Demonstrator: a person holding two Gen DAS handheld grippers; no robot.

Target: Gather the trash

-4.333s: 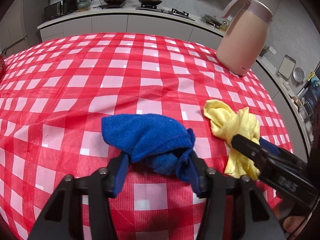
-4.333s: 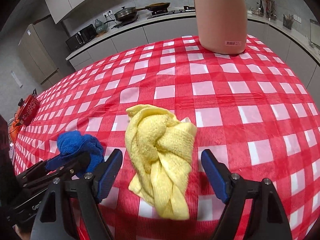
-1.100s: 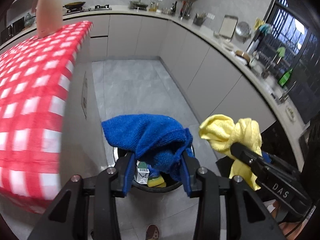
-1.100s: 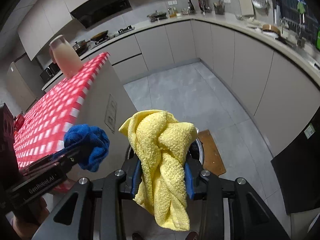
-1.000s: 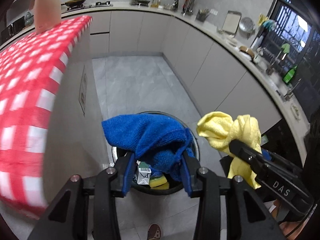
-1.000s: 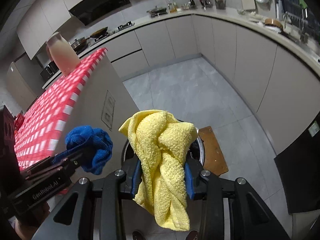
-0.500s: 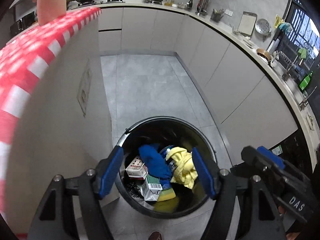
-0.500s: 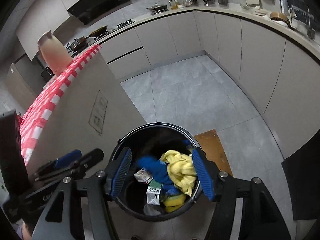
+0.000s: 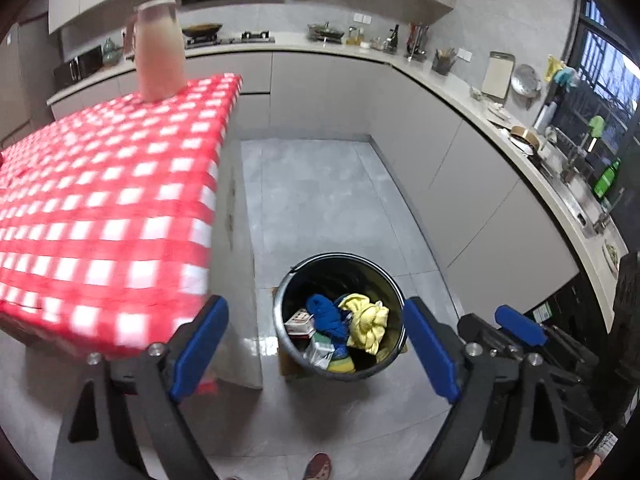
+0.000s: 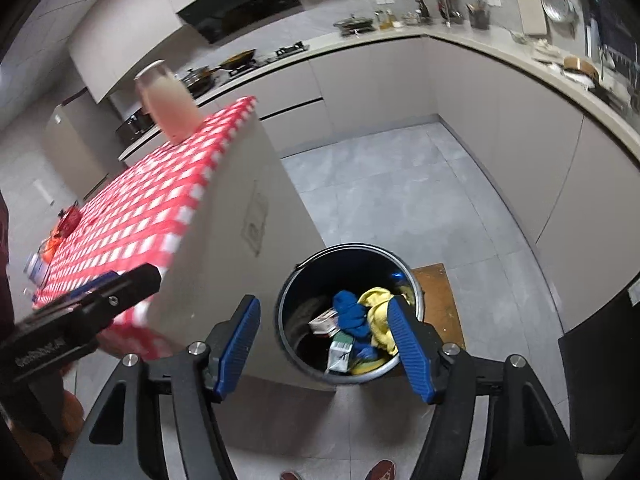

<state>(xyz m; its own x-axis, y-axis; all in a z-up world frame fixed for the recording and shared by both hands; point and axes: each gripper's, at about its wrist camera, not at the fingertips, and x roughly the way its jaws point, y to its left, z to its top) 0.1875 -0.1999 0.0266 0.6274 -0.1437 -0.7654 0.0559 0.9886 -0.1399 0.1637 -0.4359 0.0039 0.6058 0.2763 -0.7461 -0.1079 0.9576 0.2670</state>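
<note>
Left wrist view: I'm holding the left gripper [image 9: 316, 354] with jaws apart and empty, having just been opening; the right gripper [image 10: 326, 344] likewise. Below both, the blue cloth [image 9: 325, 315] and yellow cloth [image 9: 368, 322] are lying in the bin [image 9: 294, 280].

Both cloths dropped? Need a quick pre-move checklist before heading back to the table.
1. Blue cloth inside the trash bin: ok.
2. Yellow cloth inside the bin, beside the blue one: ok.
3. Left hand-held gripper open, having just been opening, nothing between its jaws: ok.
4. Right hand-held gripper open, having just been opening, nothing between its jaws: ok.
5. Bin upright on the floor beside the table, nothing hanging over its rim: ok.
6. More trash left on the table: cannot tell; the red checked top is blurred and only partly in view, with a pink jug at its far end.
</note>
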